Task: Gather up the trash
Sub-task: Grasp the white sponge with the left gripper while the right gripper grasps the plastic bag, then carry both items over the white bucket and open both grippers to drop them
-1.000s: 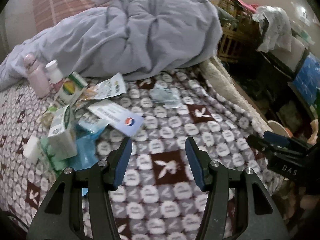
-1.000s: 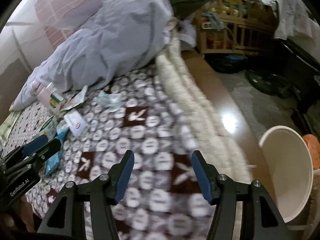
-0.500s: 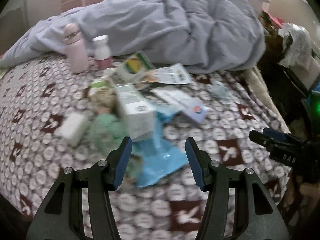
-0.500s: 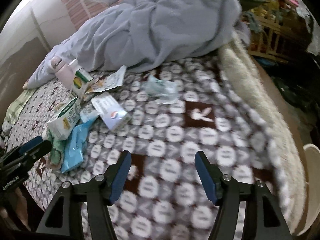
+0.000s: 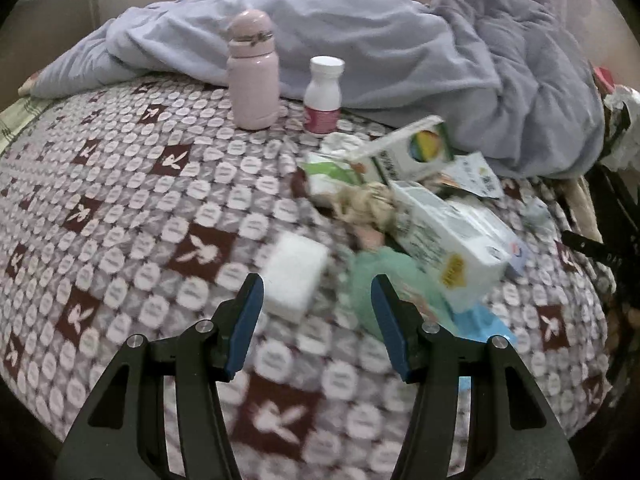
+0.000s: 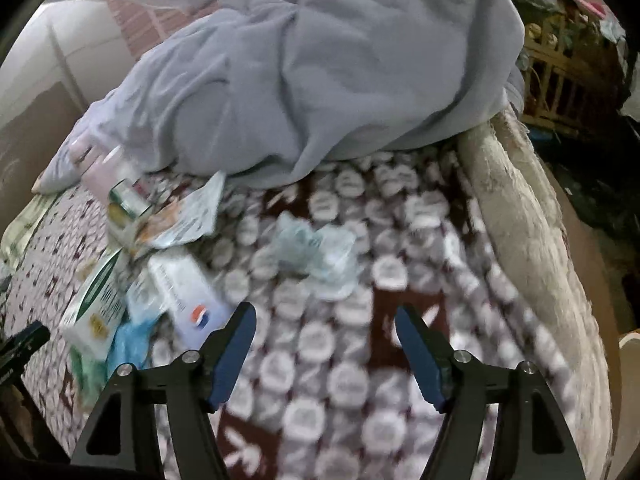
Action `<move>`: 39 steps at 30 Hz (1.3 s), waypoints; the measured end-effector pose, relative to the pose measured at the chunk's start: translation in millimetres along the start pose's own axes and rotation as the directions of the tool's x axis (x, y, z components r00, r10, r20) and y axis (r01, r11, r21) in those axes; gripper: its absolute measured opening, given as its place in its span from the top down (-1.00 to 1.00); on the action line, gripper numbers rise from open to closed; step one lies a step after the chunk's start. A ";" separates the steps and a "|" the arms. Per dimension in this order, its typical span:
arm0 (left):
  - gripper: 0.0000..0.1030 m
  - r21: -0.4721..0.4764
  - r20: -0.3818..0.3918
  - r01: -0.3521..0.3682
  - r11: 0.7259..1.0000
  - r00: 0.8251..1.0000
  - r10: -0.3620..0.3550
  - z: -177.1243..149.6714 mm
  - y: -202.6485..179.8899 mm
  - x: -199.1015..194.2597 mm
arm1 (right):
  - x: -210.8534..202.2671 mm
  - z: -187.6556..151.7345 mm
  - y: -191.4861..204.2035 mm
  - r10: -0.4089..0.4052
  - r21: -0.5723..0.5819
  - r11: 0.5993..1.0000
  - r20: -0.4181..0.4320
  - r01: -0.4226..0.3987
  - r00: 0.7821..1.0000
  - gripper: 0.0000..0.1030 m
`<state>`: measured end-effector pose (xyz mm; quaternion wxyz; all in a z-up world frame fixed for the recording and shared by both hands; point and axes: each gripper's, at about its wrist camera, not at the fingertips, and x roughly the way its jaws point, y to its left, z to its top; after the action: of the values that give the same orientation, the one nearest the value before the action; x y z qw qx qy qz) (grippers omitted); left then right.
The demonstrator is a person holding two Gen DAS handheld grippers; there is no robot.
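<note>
Trash lies in a heap on the patterned bed cover (image 5: 120, 208). My left gripper (image 5: 316, 300) is open and empty, just in front of a white foam block (image 5: 294, 276) and a green crumpled wrapper (image 5: 384, 280). A white carton (image 5: 448, 240), a tilted box with a rainbow disc (image 5: 416, 152) and a blue wrapper (image 5: 484, 320) lie to its right. My right gripper (image 6: 324, 332) is open and empty above the cover, short of a clear crumpled plastic piece (image 6: 316, 252). A white packet with a round logo (image 6: 188, 296) and the carton (image 6: 96, 308) lie to its left.
A pink flask (image 5: 252, 72) and a white pill bottle (image 5: 323, 96) stand upright behind the heap. A grey quilt (image 6: 320, 64) is bunched across the back of the bed. The bed's fleecy edge (image 6: 532, 248) runs along the right, with a wooden crib (image 6: 560, 76) beyond.
My left gripper has swung left and closer to the heap, so the foam block now sits between its fingers' line. My right gripper has swung left from the floor side toward the clear plastic piece.
</note>
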<state>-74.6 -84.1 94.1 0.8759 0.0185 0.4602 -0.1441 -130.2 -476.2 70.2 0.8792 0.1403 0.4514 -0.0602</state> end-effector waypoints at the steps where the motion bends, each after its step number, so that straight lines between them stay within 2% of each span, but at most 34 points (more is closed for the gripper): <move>1: -0.06 0.002 -0.004 -0.006 1.000 1.000 0.006 2.7 3.8 5.6 | 3.6 3.1 -1.5 -0.003 0.002 1.000 -0.003 0.003 1.000 -0.36; 6: -0.07 0.036 -0.041 0.005 0.999 0.999 -0.003 9.1 14.1 31.9 | 21.0 18.8 -3.7 -0.004 0.003 1.000 -0.009 0.004 1.000 -0.37; 10: -0.07 0.065 -0.085 0.068 0.996 0.994 -0.062 8.8 13.9 46.2 | 28.8 24.9 0.7 0.000 -0.009 1.000 -0.009 0.000 1.000 -0.44; 16: -0.07 0.104 -0.135 0.056 0.993 0.990 -0.041 8.5 12.1 66.9 | 40.8 29.2 5.2 -0.001 -0.026 1.000 -0.020 0.001 1.000 -0.46; 19: -0.07 0.107 -0.153 0.040 0.993 0.988 -0.023 7.5 13.0 76.8 | 47.3 30.0 6.4 0.025 -0.003 1.000 -0.024 -0.025 0.999 -0.45; 21: -0.07 0.063 -0.140 0.048 0.997 0.989 -0.038 8.5 18.0 75.6 | 50.1 27.8 5.9 0.044 0.020 0.999 -0.025 -0.044 0.999 -0.15; 22: -0.06 0.027 -0.129 0.062 0.998 0.990 -0.058 9.3 22.3 73.1 | 50.7 26.9 6.0 0.043 0.021 0.999 -0.029 -0.043 0.999 0.07; 23: -0.05 0.007 -0.124 0.064 0.998 0.990 -0.063 9.8 25.0 70.9 | 49.5 25.7 6.4 0.039 0.022 0.999 -0.025 -0.038 0.999 0.12; 25: 0.18 -0.016 -0.101 0.043 0.999 0.994 -0.044 10.7 28.0 64.6 | 39.7 22.0 5.7 0.063 0.027 0.998 0.011 -0.063 0.998 0.28; 26: 0.30 -0.013 -0.097 0.033 0.999 0.995 -0.034 10.7 27.0 61.1 | 35.4 20.3 5.1 0.071 0.029 0.997 0.023 -0.071 0.997 0.31; 28: 0.31 -0.011 -0.073 0.013 1.000 0.997 -0.013 10.0 24.2 52.1 | 24.2 16.9 4.1 0.081 0.026 0.996 0.048 -0.083 0.996 0.36; 34: 0.31 0.009 0.004 0.016 1.000 1.000 -0.016 8.2 6.0 15.0 | -11.6 -0.5 3.3 0.122 0.002 0.992 0.080 -0.122 0.989 0.39; 39: 0.32 0.038 0.041 0.041 0.998 0.998 -0.042 5.2 -19.0 -11.8 | -31.6 -18.2 5.6 0.149 -0.018 0.989 0.081 -0.148 0.985 0.40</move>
<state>-81.8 -100.4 108.5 0.8816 0.0224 0.4392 -0.1712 -161.6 -466.0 86.8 0.8998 0.1658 0.4036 0.0025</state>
